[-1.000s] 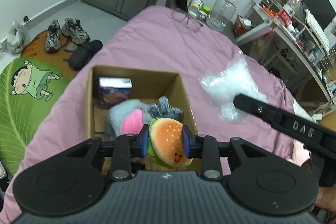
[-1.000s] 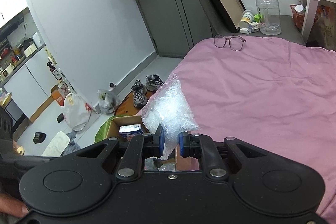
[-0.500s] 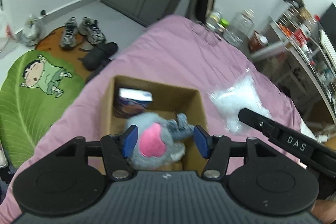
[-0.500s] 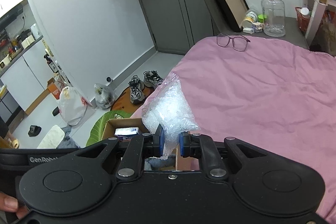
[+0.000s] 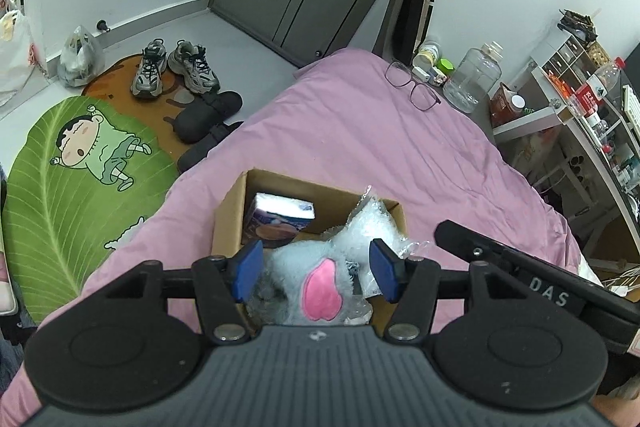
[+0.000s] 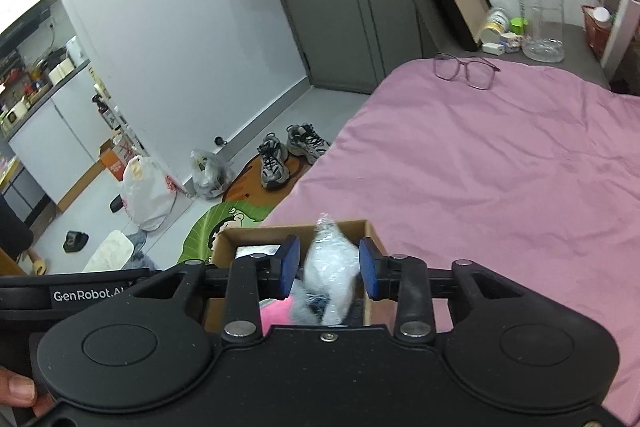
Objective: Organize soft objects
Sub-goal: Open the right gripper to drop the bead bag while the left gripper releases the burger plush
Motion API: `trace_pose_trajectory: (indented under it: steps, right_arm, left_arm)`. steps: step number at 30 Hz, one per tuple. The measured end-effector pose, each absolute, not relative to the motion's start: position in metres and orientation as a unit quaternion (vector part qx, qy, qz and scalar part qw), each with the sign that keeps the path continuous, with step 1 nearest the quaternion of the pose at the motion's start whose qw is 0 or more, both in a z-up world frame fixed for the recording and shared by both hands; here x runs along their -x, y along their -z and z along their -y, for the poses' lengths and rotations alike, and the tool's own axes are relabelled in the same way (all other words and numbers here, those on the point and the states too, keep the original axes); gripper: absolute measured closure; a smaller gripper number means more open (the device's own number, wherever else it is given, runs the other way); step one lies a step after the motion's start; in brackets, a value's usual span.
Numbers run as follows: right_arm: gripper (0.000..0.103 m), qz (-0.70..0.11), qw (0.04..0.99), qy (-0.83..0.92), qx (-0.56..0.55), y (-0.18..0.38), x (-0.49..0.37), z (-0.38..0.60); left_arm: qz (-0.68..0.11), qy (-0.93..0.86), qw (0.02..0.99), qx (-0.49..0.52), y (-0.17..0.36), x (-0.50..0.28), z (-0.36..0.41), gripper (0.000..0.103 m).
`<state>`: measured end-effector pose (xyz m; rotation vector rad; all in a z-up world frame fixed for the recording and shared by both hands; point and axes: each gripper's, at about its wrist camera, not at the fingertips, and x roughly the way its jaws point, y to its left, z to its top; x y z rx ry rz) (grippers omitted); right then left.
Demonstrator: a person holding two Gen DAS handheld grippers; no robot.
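Pink bedding [image 5: 360, 131] filled the centre of both views, with a cardboard box [image 5: 228, 215] set on it at lower centre. Both the left gripper [image 5: 316, 269] and the right gripper [image 6: 329, 267] were held wide apart, gripping nothing. A crinkled plastic bag [image 6: 330, 267] was seen between the right fingers, untouched, over the box, beside a grey plush toy [image 5: 296, 263].

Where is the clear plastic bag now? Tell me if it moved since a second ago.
Yes. The clear plastic bag dropped from above the bed edge into the cardboard box, released by the right claw.
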<state>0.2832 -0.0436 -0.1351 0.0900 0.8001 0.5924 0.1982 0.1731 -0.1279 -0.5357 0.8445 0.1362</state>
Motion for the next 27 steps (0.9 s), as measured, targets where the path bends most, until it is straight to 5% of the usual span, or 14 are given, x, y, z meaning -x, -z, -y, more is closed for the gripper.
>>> trace_pose_trajectory:
  steps: [6, 14, 27]
  right_arm:
    - [0.069, -0.392, 0.879, -0.267, -0.049, 0.132, -0.279, 0.068]
    - [0.058, -0.397, 0.882, -0.246, -0.056, 0.120, -0.267, 0.108]
    - [0.025, -0.398, 0.890, -0.210, -0.066, 0.091, -0.243, 0.180]
  left_arm:
    - [-0.412, -0.056, 0.874, 0.250, 0.127, -0.202, -0.167, 0.045]
    - [-0.423, -0.036, 0.876, 0.229, 0.113, -0.204, -0.147, 0.031]
    - [-0.434, 0.022, 0.888, 0.149, 0.081, -0.202, -0.092, 0.017]
